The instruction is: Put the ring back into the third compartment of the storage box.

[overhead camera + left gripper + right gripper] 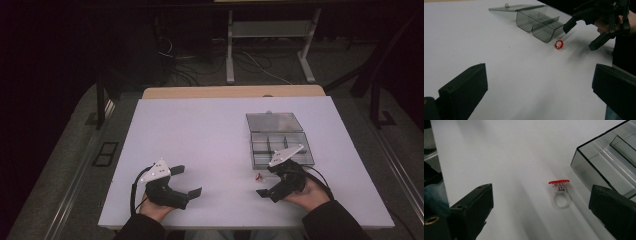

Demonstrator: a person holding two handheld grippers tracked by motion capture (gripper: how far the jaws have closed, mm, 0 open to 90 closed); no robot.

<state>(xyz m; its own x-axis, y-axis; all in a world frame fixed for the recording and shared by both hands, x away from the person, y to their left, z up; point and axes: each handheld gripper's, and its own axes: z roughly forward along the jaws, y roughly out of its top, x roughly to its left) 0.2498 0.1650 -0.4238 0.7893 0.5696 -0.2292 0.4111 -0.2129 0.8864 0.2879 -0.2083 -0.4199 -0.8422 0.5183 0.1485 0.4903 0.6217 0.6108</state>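
Note:
A small clear plastic ring with a red flower top [258, 177] lies on the white table [200, 135], just in front of an open, clear grey compartment box [281, 148]. My right gripper [265, 181] hovers open over the ring. In the right gripper view the ring [559, 187] lies on its side between the two black jaws of that gripper [541, 195], closer to the right jaw and touching neither. The box wall [599, 167] stands just beyond. My left gripper [187, 180] is open near the front left, holding nothing. It looks across at the ring [559, 44], the box [541, 23] and the right gripper [582, 35].
The box lid [274, 121] lies flat behind the compartments, which look empty. A wooden strip [234, 92] runs along the table's far edge. Desk legs and cables [250, 60] stand on the dark floor beyond. Bare white surface spreads left of the box.

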